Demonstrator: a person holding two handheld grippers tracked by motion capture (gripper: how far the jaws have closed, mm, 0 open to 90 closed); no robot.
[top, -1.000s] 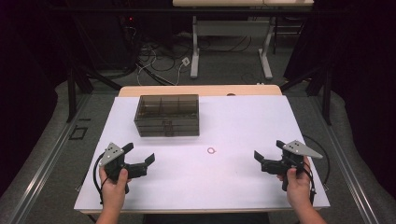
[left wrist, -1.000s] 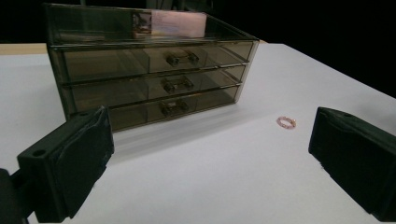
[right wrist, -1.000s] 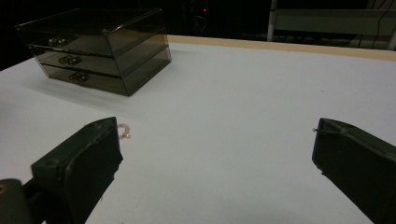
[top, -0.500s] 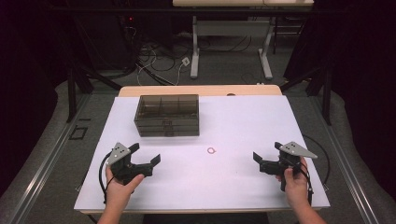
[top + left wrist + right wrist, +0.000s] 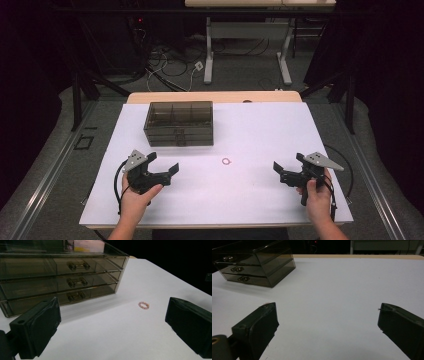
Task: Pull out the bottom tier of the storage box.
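- At the lower left of the high view, your left gripper (image 5: 164,171) stands with jaws wide and empty; at the lower right, your right gripper (image 5: 285,171) is the same.
- The small pink ring (image 5: 226,161) lies alone at the frame's centre, between both grippers, touched by neither.
- The smoky drawer box (image 5: 178,123) sits in the upper left, all drawers closed.
- I judge this is the approach step; next you must bring one gripper over the ring and close it gently.

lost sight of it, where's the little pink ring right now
In the high view the ring lies on the white table, just right of centre, in front of the drawer box, between both grippers.
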